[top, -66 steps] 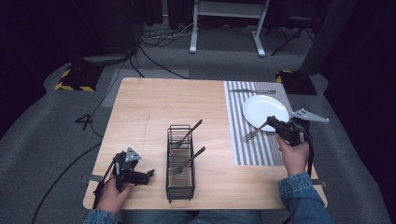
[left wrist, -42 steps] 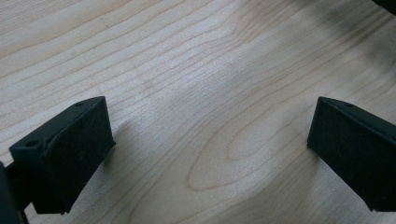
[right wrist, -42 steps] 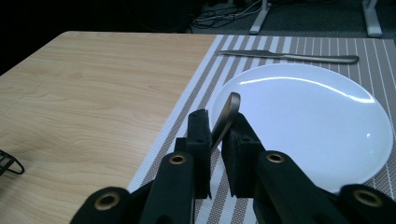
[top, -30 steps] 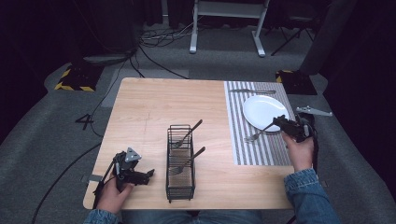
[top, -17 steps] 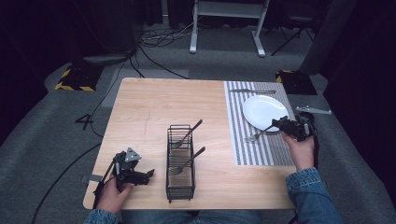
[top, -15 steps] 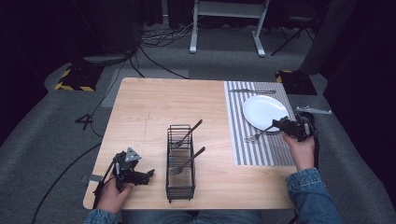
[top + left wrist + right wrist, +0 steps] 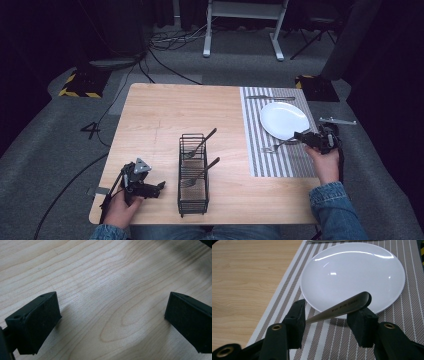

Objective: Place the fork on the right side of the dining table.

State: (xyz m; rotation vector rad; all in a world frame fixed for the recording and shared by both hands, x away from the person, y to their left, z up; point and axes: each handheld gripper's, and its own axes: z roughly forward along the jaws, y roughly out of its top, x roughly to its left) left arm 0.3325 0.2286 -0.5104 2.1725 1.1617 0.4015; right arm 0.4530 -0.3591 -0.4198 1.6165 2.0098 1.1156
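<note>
A metal fork point(image 7: 276, 146) lies on the striped placemat point(image 7: 280, 165), just in front of the white plate point(image 7: 284, 120). My right gripper point(image 7: 303, 136) is at the fork's handle end, at the mat's right side. In the right gripper view the handle point(image 7: 347, 305) passes between the jaws, and its tip rests on top of the right pad point(image 7: 362, 322). The right gripper point(image 7: 329, 317) has just been opening its jaws and the pads no longer squeeze the handle. My left gripper point(image 7: 159, 187) rests open on the bare wood at the table's front left, with nothing between its jaws point(image 7: 112, 317).
A black wire rack point(image 7: 193, 172) stands front centre with two forks point(image 7: 202, 142) leaning in it. A knife point(image 7: 270, 97) lies across the placemat's far end, beyond the plate point(image 7: 352, 272). The table edge is close to my right hand.
My right hand has shifted slightly to the right with the fork, whose head now lies on the placemat. The left gripper has stayed put.
</note>
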